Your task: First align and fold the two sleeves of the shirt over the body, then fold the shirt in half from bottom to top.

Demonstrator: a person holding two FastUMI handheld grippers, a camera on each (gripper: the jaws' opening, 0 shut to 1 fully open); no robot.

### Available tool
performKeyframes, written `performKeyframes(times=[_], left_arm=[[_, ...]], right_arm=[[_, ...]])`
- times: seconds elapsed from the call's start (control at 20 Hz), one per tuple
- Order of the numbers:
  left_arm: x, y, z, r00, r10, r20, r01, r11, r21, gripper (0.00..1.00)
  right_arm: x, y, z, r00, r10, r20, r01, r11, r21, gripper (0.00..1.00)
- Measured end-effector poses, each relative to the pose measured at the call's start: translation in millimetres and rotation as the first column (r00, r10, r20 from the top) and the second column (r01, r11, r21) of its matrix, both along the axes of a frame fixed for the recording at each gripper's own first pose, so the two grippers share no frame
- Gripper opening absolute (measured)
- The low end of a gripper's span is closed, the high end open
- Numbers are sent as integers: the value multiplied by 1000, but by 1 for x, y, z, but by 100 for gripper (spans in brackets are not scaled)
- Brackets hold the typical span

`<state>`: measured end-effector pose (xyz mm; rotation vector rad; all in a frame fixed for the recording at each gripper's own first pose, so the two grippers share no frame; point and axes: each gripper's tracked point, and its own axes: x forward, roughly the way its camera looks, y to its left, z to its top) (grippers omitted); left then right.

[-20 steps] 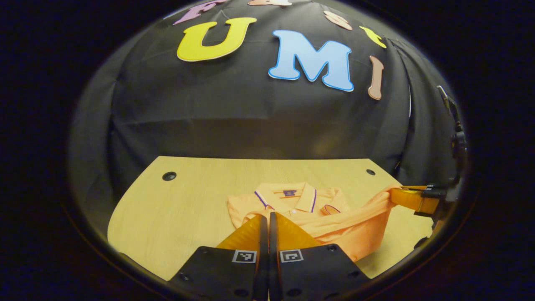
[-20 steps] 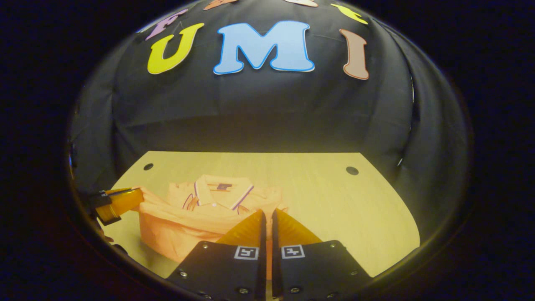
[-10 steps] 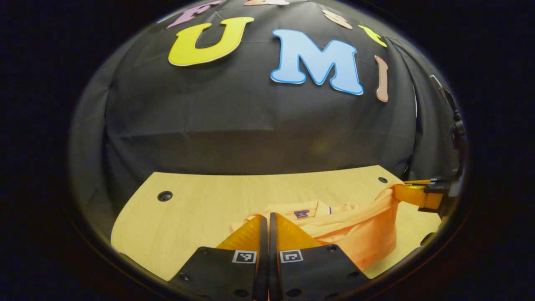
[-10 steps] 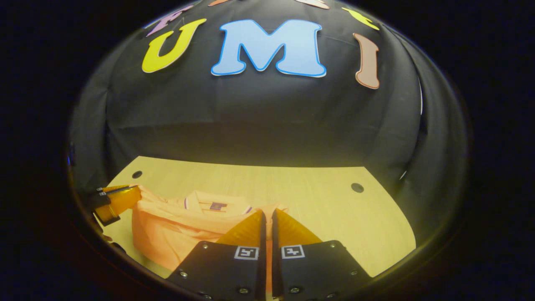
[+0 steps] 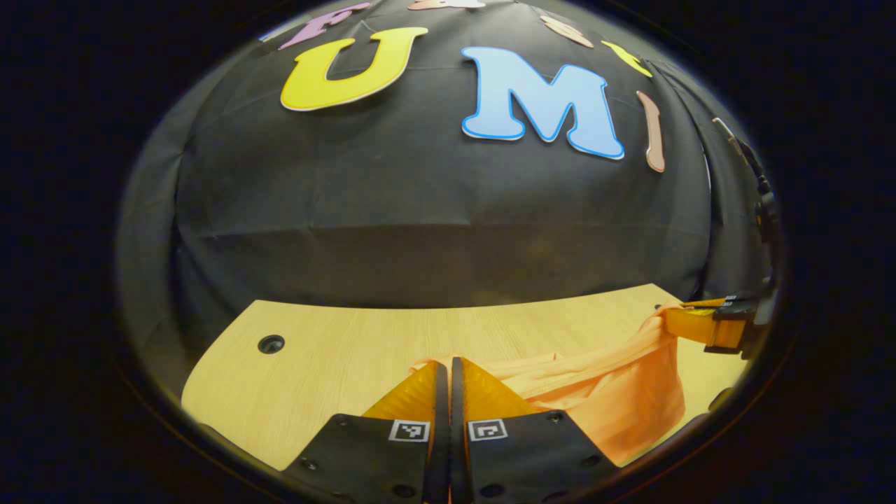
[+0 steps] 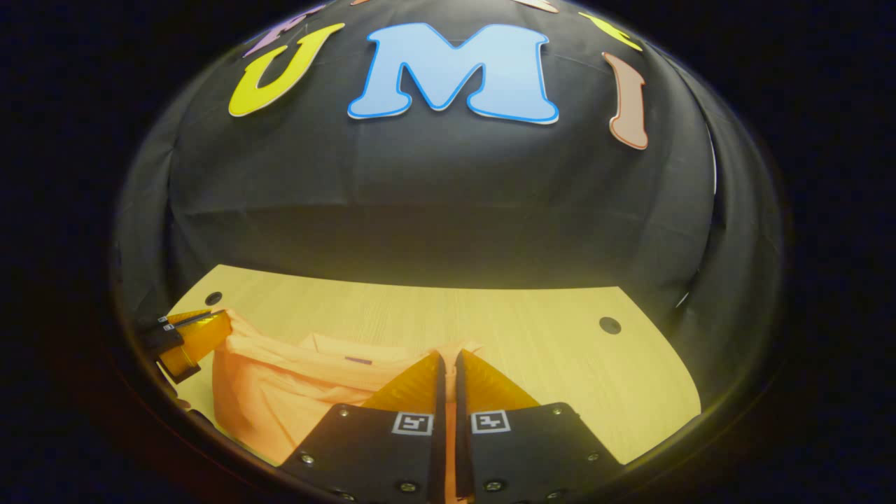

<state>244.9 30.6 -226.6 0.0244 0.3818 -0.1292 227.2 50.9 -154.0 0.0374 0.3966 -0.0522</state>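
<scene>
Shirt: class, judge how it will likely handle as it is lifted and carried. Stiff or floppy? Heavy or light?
Probably floppy: the shirt sags in a curve between the two tools holding it. Likely light, since pinches at two edges carry it. It may bunch when lowered onto the table, given its visible folds.
</scene>
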Motion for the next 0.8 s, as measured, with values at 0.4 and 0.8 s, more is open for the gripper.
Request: performKeyframes(times=[0.4,0.8], left_arm=[[18,3,-40,999,29,-18,-29,999,24,6],[23,5,-67,998,36,-54,-34,999,42,8]], right_arm=[[29,4,-44,998,3,-59,-3,1000,3,6],[35,7,-71,993,11,-113,-10,1000,4,11]])
